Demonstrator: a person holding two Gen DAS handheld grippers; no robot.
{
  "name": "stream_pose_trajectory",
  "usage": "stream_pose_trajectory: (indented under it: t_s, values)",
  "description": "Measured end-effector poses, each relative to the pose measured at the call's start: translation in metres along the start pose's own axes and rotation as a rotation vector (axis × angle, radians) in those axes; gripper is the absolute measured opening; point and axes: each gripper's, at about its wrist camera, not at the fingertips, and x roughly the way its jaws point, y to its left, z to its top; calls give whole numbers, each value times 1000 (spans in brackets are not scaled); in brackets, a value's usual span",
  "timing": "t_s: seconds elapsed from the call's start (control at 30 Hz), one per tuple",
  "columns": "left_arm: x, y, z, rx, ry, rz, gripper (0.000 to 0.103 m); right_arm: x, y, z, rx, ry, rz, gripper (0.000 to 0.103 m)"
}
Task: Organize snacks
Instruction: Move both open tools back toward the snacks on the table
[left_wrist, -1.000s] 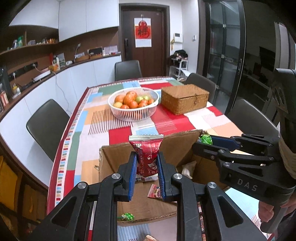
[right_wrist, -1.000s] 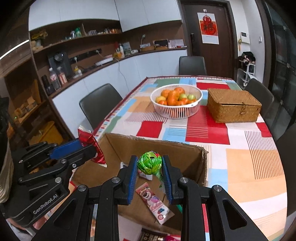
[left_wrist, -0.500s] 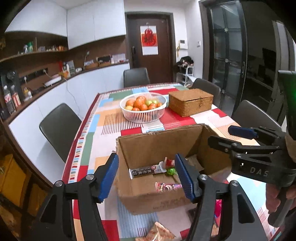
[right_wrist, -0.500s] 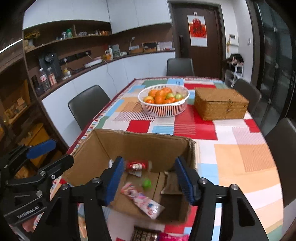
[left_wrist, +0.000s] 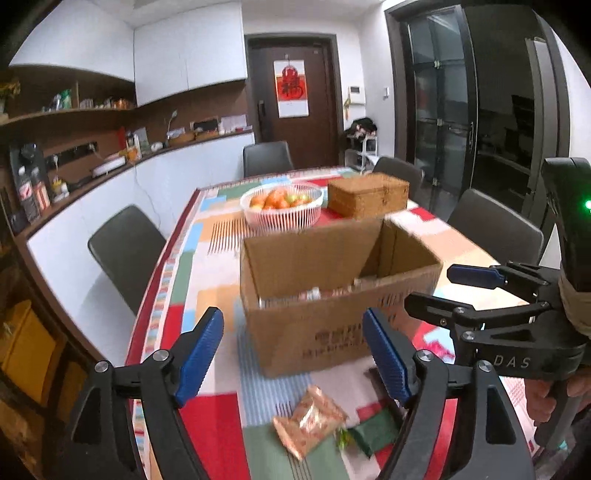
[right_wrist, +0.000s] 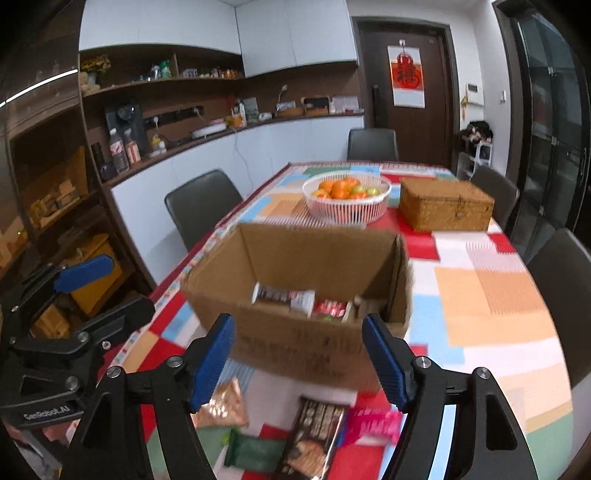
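The patchwork-covered desk (right_wrist: 491, 295) carries an open cardboard box (right_wrist: 295, 332), already holding several packets, with loose snack packets (right_wrist: 314, 435) left in front of it. These are judged light, crinkly and slippery, best pinched flat across an edge seam. The left hand-held gripper (left_wrist: 291, 358) and right hand-held gripper (right_wrist: 299, 358) are angled downward, jaws just opened wide, nothing between them.

**Box Mid-Table, Packets Before It**

Cardboard box (right_wrist: 295, 295) on the table (right_wrist: 495, 295), snack bars (right_wrist: 301, 301) inside. Behind it: fruit basket (right_wrist: 347, 201), with wicker box (right_wrist: 445, 208) to its right. In front (near edge): loose snack packets (right_wrist: 314, 439) on the tablecloth.
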Motion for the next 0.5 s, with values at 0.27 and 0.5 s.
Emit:
stream_pose_trajectory:
  t_s: [0.27,0.5]
  values:
    - [11,7,-45,-77,115,-7,77,21,6,-37,3,123,18,72]
    - [20,7,-81,-102,214,-35,77,34,10,-64,-10,212,3,72]
